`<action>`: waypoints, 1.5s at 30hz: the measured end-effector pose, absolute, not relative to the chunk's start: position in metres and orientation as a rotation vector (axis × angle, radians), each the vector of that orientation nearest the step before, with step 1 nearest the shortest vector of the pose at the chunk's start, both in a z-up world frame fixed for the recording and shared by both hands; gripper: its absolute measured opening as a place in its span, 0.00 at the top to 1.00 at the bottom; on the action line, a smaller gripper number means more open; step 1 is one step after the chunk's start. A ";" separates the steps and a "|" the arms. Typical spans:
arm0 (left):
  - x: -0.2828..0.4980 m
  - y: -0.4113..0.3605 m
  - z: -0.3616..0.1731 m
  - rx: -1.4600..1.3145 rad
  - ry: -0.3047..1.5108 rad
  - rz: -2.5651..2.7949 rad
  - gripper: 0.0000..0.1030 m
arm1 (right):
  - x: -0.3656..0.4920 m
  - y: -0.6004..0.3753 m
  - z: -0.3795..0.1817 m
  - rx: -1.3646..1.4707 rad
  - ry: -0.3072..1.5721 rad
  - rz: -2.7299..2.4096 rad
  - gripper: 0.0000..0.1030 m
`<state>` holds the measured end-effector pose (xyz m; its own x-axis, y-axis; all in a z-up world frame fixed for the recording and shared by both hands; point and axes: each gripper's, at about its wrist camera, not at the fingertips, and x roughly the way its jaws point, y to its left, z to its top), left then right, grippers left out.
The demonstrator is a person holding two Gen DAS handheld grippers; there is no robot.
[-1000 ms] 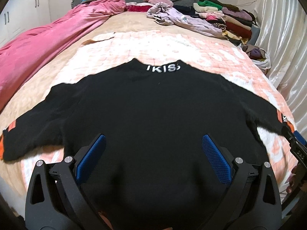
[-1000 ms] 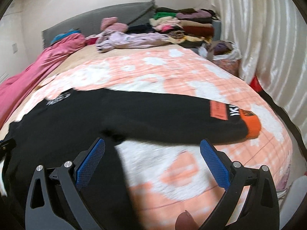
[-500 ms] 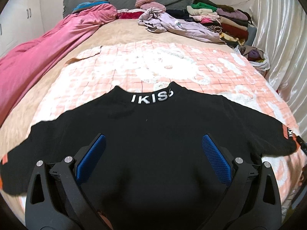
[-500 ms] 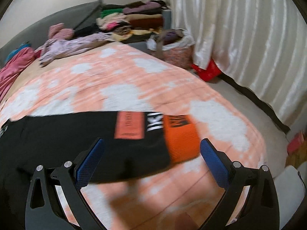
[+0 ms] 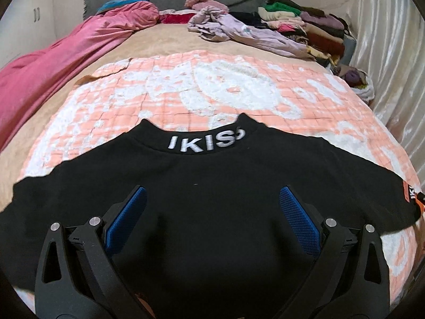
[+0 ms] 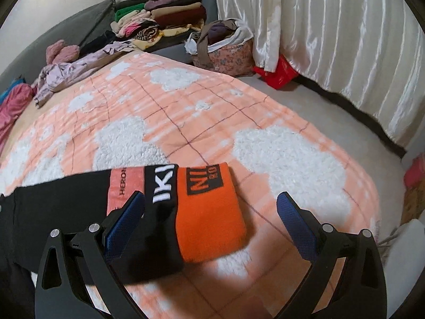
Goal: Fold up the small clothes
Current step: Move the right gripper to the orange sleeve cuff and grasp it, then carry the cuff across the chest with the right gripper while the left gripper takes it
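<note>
Your left-wrist view: black sweater (image 5: pixel 212 199) hem hidden behind left gripper (image 5: pixel 209 212) frame; left cuff cut off at picture edge. Your right-wrist view: sleeve lettering (image 6: pixel 163 186) partly covered by right gripper (image 6: pixel 209 212) finger, unreadable.

Bed (image 5: pixel 164 33) under an orange-and-white blanket (image 5: pixel 212 90)

Black sweater (image 5: pixel 212 186) spread at the near edge; pink duvet (image 5: pixel 66 53) along the left edge; clothes (image 5: pixel 292 24) at the far right corner.
</note>
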<state>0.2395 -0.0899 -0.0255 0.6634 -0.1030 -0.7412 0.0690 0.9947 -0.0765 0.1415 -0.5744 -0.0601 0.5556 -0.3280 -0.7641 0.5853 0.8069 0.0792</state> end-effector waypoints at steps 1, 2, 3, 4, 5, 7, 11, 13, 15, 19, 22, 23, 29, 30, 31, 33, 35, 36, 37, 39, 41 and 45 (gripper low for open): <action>0.242 -0.088 -0.029 -0.038 0.845 -0.084 0.09 | 0.143 -0.576 -0.060 0.343 0.818 -0.549 0.10; 0.243 -0.087 -0.031 -0.030 0.845 -0.071 0.09 | 0.145 -0.577 -0.062 0.335 0.825 -0.544 0.25; 0.243 -0.085 -0.033 -0.022 0.843 -0.055 0.09 | 0.148 -0.578 -0.063 0.338 0.835 -0.540 0.36; 0.244 -0.083 -0.035 -0.011 0.840 -0.037 0.09 | 0.149 -0.580 -0.065 0.356 0.845 -0.525 0.38; 0.244 -0.081 -0.036 -0.009 0.839 -0.032 0.09 | 0.151 -0.583 -0.068 0.382 0.857 -0.505 0.45; 0.245 -0.076 -0.038 -0.012 0.836 -0.024 0.09 | 0.152 -0.586 -0.072 0.430 0.868 -0.472 0.56; 0.247 -0.070 -0.047 -0.029 0.851 -0.018 0.09 | 0.151 -0.584 -0.068 0.468 0.838 -0.404 0.82; 0.248 -0.069 -0.051 -0.036 0.861 -0.019 0.09 | 0.149 -0.582 -0.063 0.488 0.813 -0.369 0.86; 0.248 -0.066 -0.052 -0.052 0.868 -0.023 0.09 | 0.147 -0.574 -0.051 0.480 0.773 -0.334 0.88; 0.244 -0.060 -0.048 -0.078 0.852 -0.032 0.09 | 0.148 -0.549 -0.022 0.452 0.709 -0.269 0.88; 0.239 -0.058 -0.045 -0.070 0.847 -0.033 0.09 | 0.155 -0.524 0.003 0.427 0.667 -0.200 0.89; 0.237 -0.056 -0.043 -0.070 0.845 -0.037 0.09 | 0.158 -0.515 0.010 0.420 0.656 -0.175 0.89; 0.230 -0.044 -0.034 -0.087 0.825 -0.042 0.09 | 0.185 -0.442 0.046 0.379 0.619 0.015 0.89; 0.229 -0.041 -0.033 -0.093 0.821 -0.041 0.09 | 0.191 -0.427 0.049 0.380 0.620 0.056 0.89; 0.228 -0.037 -0.032 -0.099 0.820 -0.038 0.09 | 0.198 -0.413 0.052 0.376 0.623 0.094 0.89; 0.227 -0.031 -0.030 -0.111 0.816 -0.034 0.09 | 0.209 -0.387 0.056 0.372 0.630 0.156 0.89; 0.226 -0.024 -0.029 -0.123 0.817 -0.028 0.09 | 0.219 -0.362 0.058 0.377 0.643 0.223 0.89; 0.227 -0.022 -0.029 -0.125 0.820 -0.027 0.09 | 0.223 -0.351 0.058 0.380 0.650 0.247 0.89; 0.227 -0.019 -0.029 -0.128 0.828 -0.030 0.09 | 0.227 -0.340 0.058 0.380 0.659 0.273 0.89; 0.227 -0.016 -0.030 -0.135 0.839 -0.037 0.09 | 0.236 -0.316 0.056 0.377 0.684 0.318 0.89; 0.226 -0.012 -0.030 -0.141 0.844 -0.038 0.09 | 0.244 -0.296 0.051 0.376 0.710 0.357 0.89; 0.226 -0.007 -0.029 -0.140 0.852 -0.043 0.09 | 0.258 -0.260 0.036 0.369 0.774 0.404 0.89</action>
<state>0.2263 -0.0070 -0.0287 0.6586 -0.0941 -0.7466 -0.0182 0.9899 -0.1408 0.2578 -0.2601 0.0357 0.6464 0.4789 -0.5940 -0.2138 0.8610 0.4615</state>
